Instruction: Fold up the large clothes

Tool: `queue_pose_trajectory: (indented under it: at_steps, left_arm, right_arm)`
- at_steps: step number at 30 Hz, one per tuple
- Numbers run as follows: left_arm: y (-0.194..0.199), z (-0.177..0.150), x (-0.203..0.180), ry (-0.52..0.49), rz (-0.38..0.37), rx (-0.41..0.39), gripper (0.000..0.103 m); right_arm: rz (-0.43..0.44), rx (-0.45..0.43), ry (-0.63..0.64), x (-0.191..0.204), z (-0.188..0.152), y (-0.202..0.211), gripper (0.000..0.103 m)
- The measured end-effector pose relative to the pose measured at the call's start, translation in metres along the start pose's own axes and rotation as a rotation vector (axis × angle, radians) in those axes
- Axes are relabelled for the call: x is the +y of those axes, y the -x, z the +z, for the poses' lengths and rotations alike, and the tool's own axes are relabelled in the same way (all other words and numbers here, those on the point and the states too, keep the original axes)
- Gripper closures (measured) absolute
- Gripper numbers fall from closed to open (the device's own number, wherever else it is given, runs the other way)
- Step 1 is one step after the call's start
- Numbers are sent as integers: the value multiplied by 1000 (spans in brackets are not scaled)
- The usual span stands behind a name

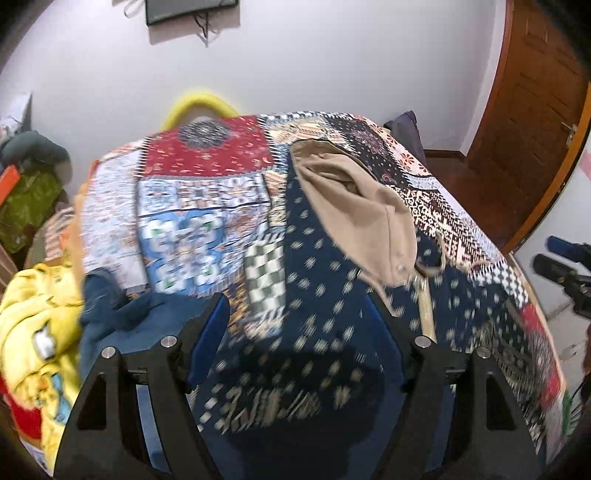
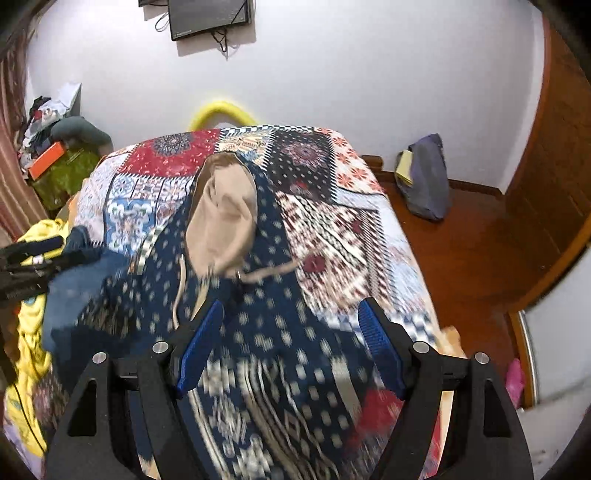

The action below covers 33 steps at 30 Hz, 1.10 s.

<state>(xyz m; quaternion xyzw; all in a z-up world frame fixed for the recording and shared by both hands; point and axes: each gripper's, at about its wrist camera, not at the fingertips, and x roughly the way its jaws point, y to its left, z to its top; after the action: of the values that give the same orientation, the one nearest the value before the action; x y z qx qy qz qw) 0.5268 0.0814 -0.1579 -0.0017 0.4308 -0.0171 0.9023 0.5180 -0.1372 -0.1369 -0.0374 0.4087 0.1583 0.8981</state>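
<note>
A dark blue patterned hoodie was laid on the bed, its long axis running away from the cameras and its beige-lined hood pointing toward the far wall. The left gripper and the right gripper were held above it with jaws apart and nothing between them. A bag on the floor was seen whole only in the right view; yellow cloth was shown larger in the left one.

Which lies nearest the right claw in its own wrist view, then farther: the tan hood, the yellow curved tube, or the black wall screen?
1. Tan hood, on the patterned garment just ahead of the right claw.
2. Yellow curved tube, behind the bed's far edge.
3. Black wall screen, high on the wall.
</note>
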Motion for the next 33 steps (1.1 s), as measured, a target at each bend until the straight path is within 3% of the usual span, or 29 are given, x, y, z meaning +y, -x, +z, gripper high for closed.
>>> queue_pose_trajectory:
  at_steps: [8,12,16,18,20,22,23,25,26,33]
  left_arm:
    - [-93,35,2,109,-30,92,30]
    - [-140,37,9,181,-46,180,30]
    - [-165,28,10,201,-57,184,29]
    - [-165,26,7,190,-39,158,29]
    - [-160,26,1,167,-3,132,34]
    - [-155,27,-4,162,27,107,54]
    - [-152,28,-5,153,42,103,60]
    - [-144,26,-7,133,48,107,86]
    - [-138,26,-7,127,38,108,90]
    - [-43,20,-9,8,14,-51,93]
  right_arm:
    - [54,170,-66,2,25,-109,30]
    - [48,255,-115,2,23,-161,30]
    - [58,287,-141,1,16,-191,31]
    - [63,278,-139,0,15,-196,38]
    - [98,275,-153,-1,17,-197,62]
    - [61,263,-146,-1,18,-192,86]
    - [51,265,-138,-1,19,-190,90]
    - [31,249,-107,3,18,-178,93]
    - [26,232,-97,3,18,-168,94]
    - [118,92,-52,7,16,-60,94]
